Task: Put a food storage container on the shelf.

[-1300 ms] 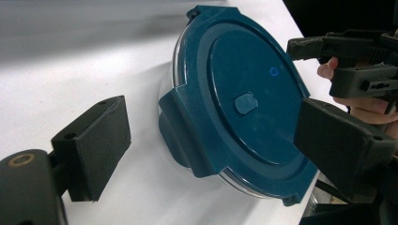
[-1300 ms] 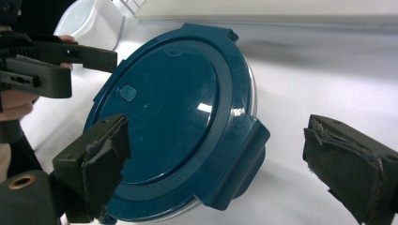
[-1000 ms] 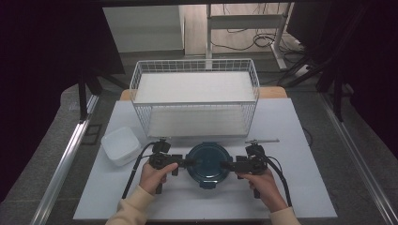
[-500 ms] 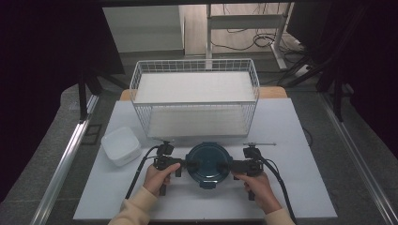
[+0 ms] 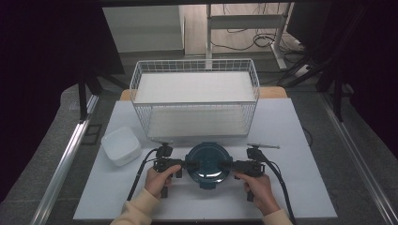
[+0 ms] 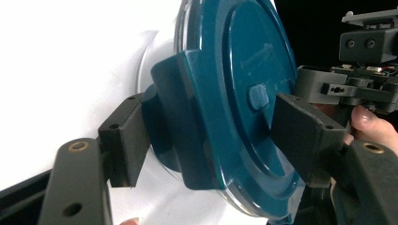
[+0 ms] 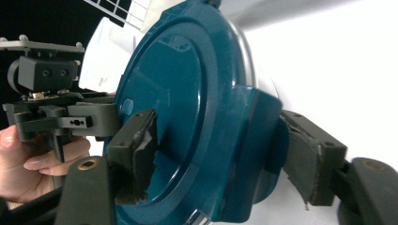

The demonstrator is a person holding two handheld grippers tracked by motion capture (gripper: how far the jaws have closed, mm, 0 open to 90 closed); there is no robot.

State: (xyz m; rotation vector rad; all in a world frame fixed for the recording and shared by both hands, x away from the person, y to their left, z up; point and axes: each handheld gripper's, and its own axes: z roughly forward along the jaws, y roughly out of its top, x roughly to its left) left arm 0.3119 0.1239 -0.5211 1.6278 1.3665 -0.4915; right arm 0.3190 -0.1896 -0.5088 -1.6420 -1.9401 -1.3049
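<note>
My left gripper [image 5: 185, 165] and right gripper [image 5: 226, 165] have just been closing, each set of jaws now clamped over a side latch of the round teal container lid [image 5: 207, 162]. It sits on the white table [image 5: 300, 187], just before the wire basket [image 5: 195, 101].
</note>
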